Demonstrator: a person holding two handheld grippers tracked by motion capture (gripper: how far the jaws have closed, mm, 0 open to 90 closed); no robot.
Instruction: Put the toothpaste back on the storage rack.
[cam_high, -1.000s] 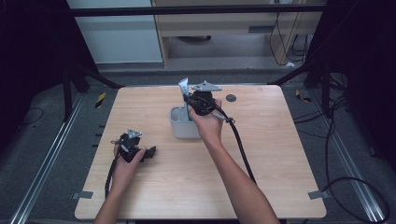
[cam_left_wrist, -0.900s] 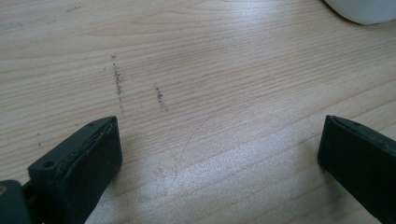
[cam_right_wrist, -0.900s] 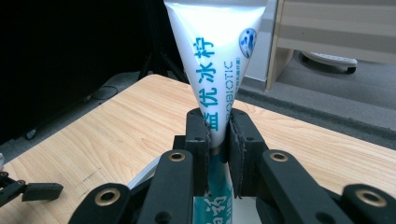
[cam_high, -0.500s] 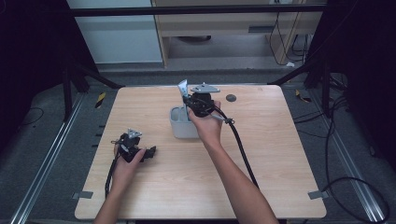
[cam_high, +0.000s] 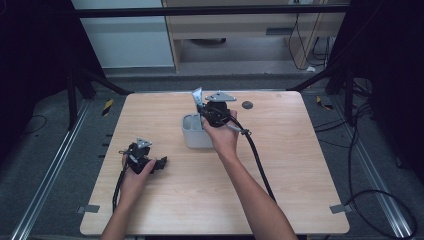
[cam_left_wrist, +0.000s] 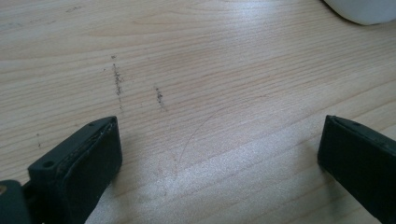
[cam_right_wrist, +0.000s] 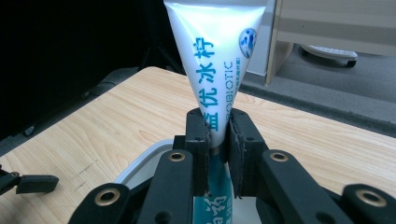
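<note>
My right gripper (cam_high: 202, 106) is shut on a white toothpaste tube (cam_high: 197, 95) with teal lettering, held upright with its flat crimped end up, over a pale grey tub (cam_high: 192, 138) near the table's middle. In the right gripper view both jaws press the tube (cam_right_wrist: 215, 60) at its lower part, right gripper (cam_right_wrist: 217, 135), with the tub's rim (cam_right_wrist: 140, 163) just below. My left gripper (cam_high: 161, 163) rests low on the table at the left, jaws wide apart. In the left gripper view, left gripper (cam_left_wrist: 219, 154), only bare wood lies between them.
A small dark round disc (cam_high: 247, 105) lies on the wooden table (cam_high: 300, 165) behind the right hand. The right gripper's black cable (cam_high: 257, 155) trails back across the table. The tub's white base (cam_left_wrist: 359, 11) sits ahead of the left jaws. Dark floor surrounds the table.
</note>
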